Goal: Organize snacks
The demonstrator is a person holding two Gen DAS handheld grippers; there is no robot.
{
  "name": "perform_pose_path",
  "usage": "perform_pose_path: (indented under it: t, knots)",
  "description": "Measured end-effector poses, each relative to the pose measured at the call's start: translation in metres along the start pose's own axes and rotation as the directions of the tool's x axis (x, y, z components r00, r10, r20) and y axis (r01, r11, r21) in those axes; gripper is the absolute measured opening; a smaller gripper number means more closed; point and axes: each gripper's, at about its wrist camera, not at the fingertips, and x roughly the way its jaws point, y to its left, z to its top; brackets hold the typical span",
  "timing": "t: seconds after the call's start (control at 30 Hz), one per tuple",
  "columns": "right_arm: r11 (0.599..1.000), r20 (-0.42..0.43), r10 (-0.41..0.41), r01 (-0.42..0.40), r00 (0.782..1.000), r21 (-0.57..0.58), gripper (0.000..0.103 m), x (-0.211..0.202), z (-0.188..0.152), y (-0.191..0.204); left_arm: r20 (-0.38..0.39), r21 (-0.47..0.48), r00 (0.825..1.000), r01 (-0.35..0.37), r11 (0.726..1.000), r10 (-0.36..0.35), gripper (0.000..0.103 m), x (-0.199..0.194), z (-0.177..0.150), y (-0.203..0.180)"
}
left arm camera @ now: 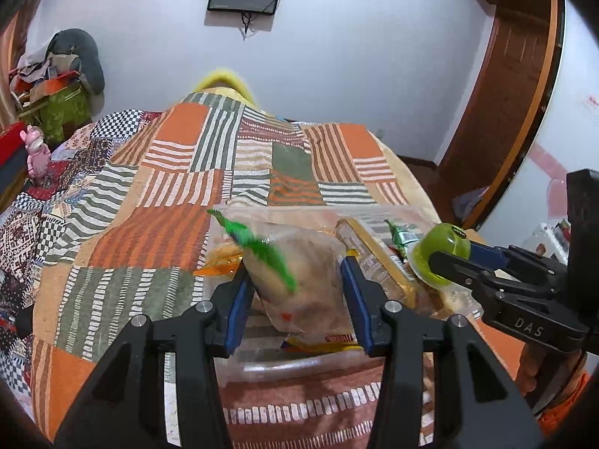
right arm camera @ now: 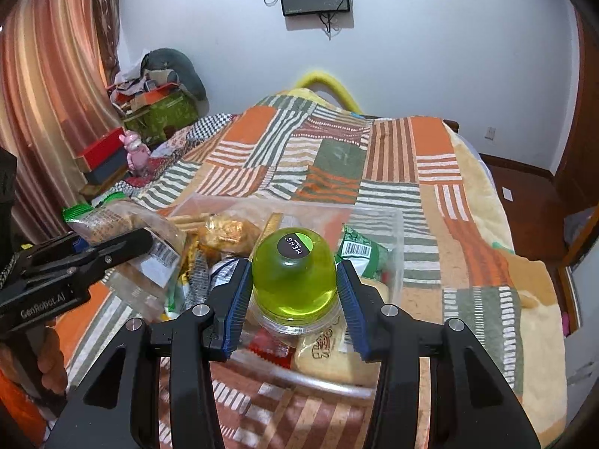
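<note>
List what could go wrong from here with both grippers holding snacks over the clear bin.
1. The right gripper pinches the smooth, domed green jelly cup only at its sides; it may slip out.
2. The left gripper grips a soft clear snack bag with green trim; it could sag or get crushed.
3. The clear plastic bin looks heaped already, so added items may slide onto the patchwork bedspread.

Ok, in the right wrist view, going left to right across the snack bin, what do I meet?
Left tongs → clear snack bag → golden snack → green jelly cup in the right tongs → green packet → bin's right wall.
</note>
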Motion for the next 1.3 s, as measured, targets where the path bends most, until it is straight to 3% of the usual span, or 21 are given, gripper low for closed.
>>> perform_pose_path:
  t: [0.33,0.47,0.53,0.63,0.8,1.07,1.23,1.3]
  knots:
    - [1.0,-0.024,-0.008,0.007,1.0,-0.028,0.043,0.005,-0.003,0.003,-0.014,0.011,1.0,-0.02,1.0,0.021,0.048,0.014,-0.006,0.003]
    - [1.0,-0.034,0.001,-0.001,0.999,-0.015,0.044,0.001,-0.002,0.002,-0.043,0.037,0.999,-0.032,0.999,0.034,0.058,0.013,-0.005,0.001]
    - [1.0,-0.009,-0.007,0.007,1.0,-0.012,0.046,-0.009,-0.001,0.0,-0.055,0.047,0.997,-0.045,0.998,0.047,0.065,0.01,-0.007,0.002]
    - [1.0,0.016,-0.007,0.007,1.0,-0.011,0.052,-0.02,0.002,-0.001,-0.053,0.058,0.997,-0.055,0.997,0.058,0.067,0.002,-0.011,0.003]
    - [1.0,0.058,-0.003,0.003,0.998,-0.012,0.053,-0.045,0.004,0.002,-0.044,0.062,0.996,-0.074,0.995,0.076,0.067,-0.02,-0.013,0.005]
    - [1.0,0.162,0.003,0.0,0.987,-0.018,0.053,-0.103,0.008,0.013,0.081,0.072,0.993,-0.087,0.994,0.081,0.067,-0.092,0.002,-0.011]
    - [1.0,0.254,0.007,0.0,0.967,-0.027,0.053,-0.152,0.009,0.023,0.204,0.103,0.977,-0.089,0.991,0.067,0.067,-0.152,0.011,-0.034]
    - [1.0,0.291,0.01,-0.002,0.957,-0.029,0.055,-0.17,0.008,0.027,0.265,0.111,0.962,-0.093,0.989,0.061,0.07,-0.18,0.012,-0.045]
